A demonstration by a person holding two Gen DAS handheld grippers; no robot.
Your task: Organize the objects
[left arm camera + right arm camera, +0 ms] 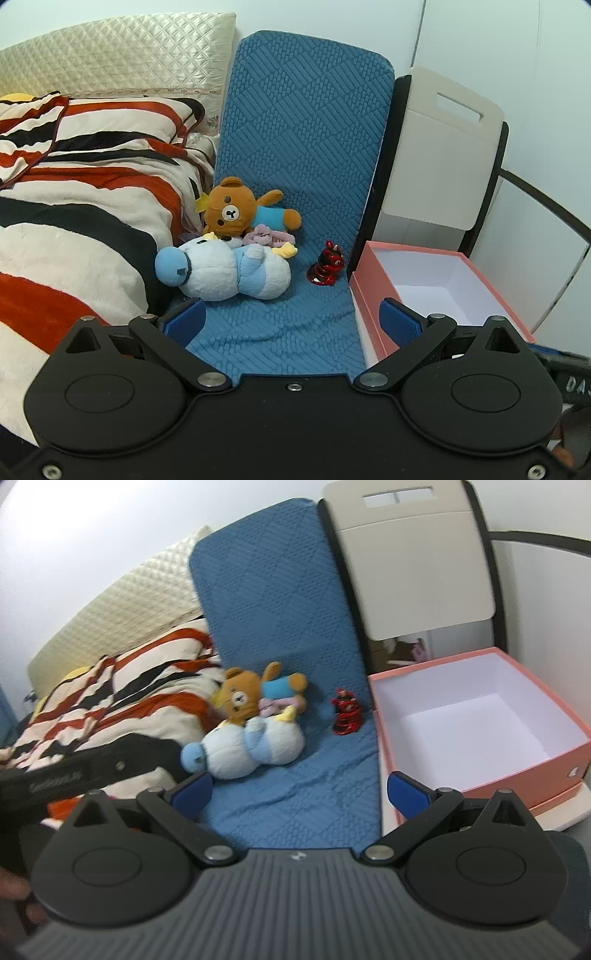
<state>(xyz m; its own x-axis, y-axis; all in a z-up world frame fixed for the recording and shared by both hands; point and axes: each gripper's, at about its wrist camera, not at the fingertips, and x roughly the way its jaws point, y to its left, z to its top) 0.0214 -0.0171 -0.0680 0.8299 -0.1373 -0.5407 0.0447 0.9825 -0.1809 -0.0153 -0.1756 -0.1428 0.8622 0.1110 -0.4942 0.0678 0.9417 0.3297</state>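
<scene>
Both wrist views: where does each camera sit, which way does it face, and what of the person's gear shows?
Left wrist: on the left gripper, open, facing the blue mat; pink box at right.
Right wrist: on the right gripper, open, facing the same mat from further right; the left gripper's black body crosses lower left.
Shared: brown bear, blue-white plush, red figurine, striped blanket.

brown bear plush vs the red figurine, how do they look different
The brown bear plush is soft, matte and lies on its side against other toys; the red figurine is glossy, hard-looking, smaller, and stands upright alone. Both rest on the blue mat, untouched by either gripper.
</scene>
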